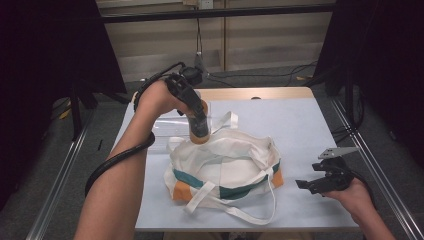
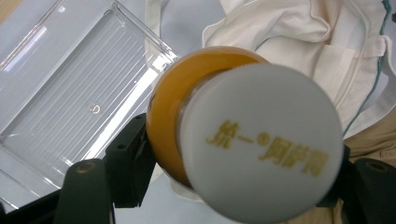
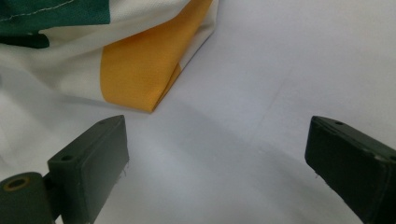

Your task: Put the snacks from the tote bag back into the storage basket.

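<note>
While the left tongs (image 1: 199,127) are clamping a bottle (image 2: 243,140) of orange drink just below its white cap (image 2: 261,144), the bottle is hanging at the far rim of the canvas tote bag (image 1: 225,167) on the table (image 1: 310,130), with the clear plastic tray (image 2: 74,93) lying just beside it. Judged risk: the bag mouth is looking slack and folded, so the bottle base may be catching on cloth or a strap (image 1: 227,120) and dragging the bag, or the round body may be slipping in the jaws. No hand is holding the mouth open: the right tongs (image 1: 315,182) are hovering wide and empty near the bag's orange corner (image 3: 140,70), well apart from the bottle. The bottle's long axis is running near vertical, slightly tilted, cap up toward the hand (image 1: 152,97) and base pointing down at the bag
</note>
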